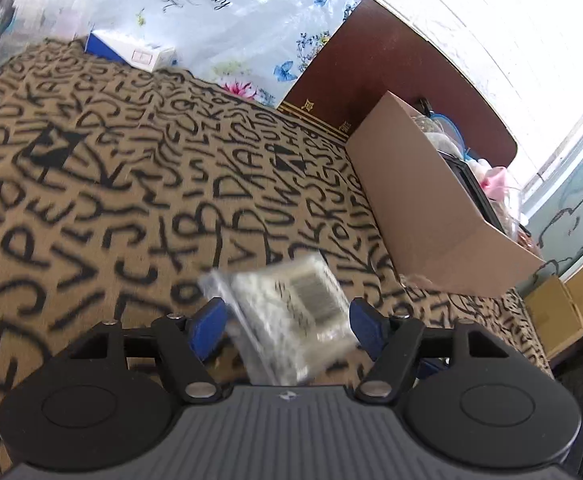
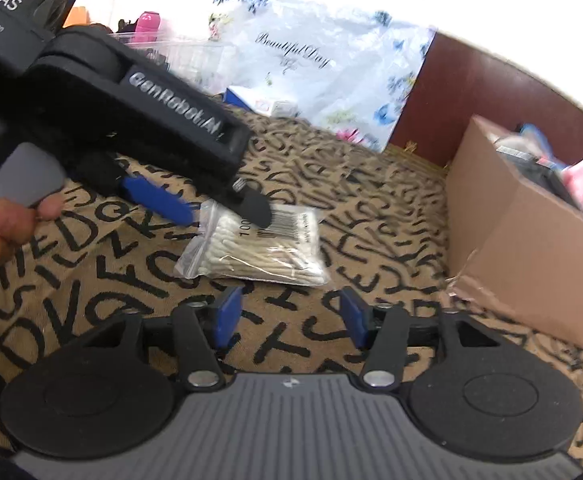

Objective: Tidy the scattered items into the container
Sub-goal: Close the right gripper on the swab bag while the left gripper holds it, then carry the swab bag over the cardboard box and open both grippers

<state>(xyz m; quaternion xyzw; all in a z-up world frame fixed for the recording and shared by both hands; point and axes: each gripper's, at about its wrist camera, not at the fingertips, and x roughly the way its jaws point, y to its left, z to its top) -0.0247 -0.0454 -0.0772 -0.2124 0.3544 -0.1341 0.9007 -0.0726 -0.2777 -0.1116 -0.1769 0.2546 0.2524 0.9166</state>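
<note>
A clear zip bag of cotton swabs (image 2: pixel 257 246) with a barcode label lies on the letter-patterned cloth. In the left wrist view the bag (image 1: pixel 291 316) sits between the blue pads of my left gripper (image 1: pixel 287 320), which is open around it. The right wrist view shows the left gripper (image 2: pixel 227 210) from the side, its fingers over the bag's near end. My right gripper (image 2: pixel 289 318) is open and empty, just short of the bag. The cardboard box (image 2: pixel 519 232) stands to the right with several items inside; it also shows in the left wrist view (image 1: pixel 423 204).
A floral plastic bag (image 1: pixel 227 12) reading "Beautiful Day" and a small blue-and-white carton (image 1: pixel 131 50) lie at the far side. A dark wooden headboard (image 1: pixel 391 64) stands behind the box. Small cardboard boxes (image 1: pixel 567 300) sit off the right edge.
</note>
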